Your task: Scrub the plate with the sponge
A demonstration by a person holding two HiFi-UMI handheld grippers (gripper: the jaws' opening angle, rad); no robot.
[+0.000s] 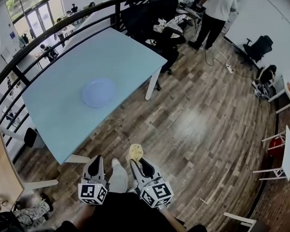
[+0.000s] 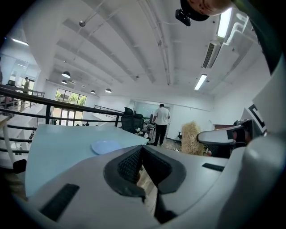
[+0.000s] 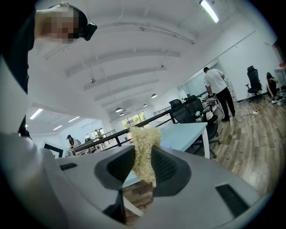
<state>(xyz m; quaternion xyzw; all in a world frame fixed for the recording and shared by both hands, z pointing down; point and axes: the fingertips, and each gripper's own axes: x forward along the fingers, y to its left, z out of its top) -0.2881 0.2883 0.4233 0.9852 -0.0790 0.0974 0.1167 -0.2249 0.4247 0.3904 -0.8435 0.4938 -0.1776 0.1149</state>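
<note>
A: How is the sponge [image 3: 144,152] expected to handle?

B: It is judged light, soft and fibrous. It is seen pinched flat between the jaws of the right hand-held gripper [image 3: 143,169], which is closed on its lower part, with the tuft left free above. That hold is thought sound for scrubbing.

A: And the plate [image 1: 98,92]?

B: It is taken to be thin, stiff and smooth, and likely to slide on the counter [image 1: 47,108] when rubbed. It is best steadied at the rim. It is found lying flat near the middle of the counter, well apart from both grippers, which are held over the wooden floor [image 1: 198,120].

A: The left hand-held gripper [image 2: 142,160]?

B: Its jaws are seen brought together, with nothing between them.

A: What is counted?

B: One sponge, one plate, two hand-held grippers.
</note>
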